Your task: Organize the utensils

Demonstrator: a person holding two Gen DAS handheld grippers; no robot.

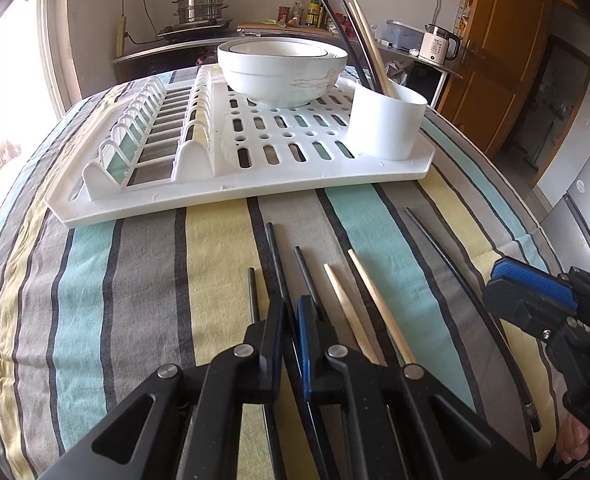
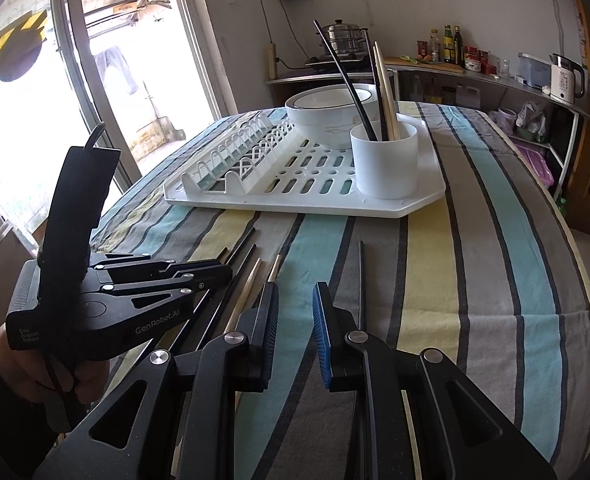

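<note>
Several black and wooden chopsticks lie on the striped cloth near the table's front edge. My left gripper (image 1: 291,312) is shut on a black chopstick (image 1: 276,258) that runs between its pads; it also shows in the right wrist view (image 2: 225,270). Two wooden chopsticks (image 1: 371,300) lie just right of it. My right gripper (image 2: 295,304) is open and empty, low over the cloth, with a lone black chopstick (image 2: 361,276) just to its right. A white utensil cup (image 1: 385,122) (image 2: 385,160) on the drying rack holds several upright chopsticks.
The white drying rack (image 1: 231,196) (image 2: 295,204) lies beyond the chopsticks, with stacked white bowls (image 1: 281,68) (image 2: 327,116) on it. The table edge falls away to the right (image 2: 587,304). A counter with pots, bottles and a kettle stands behind.
</note>
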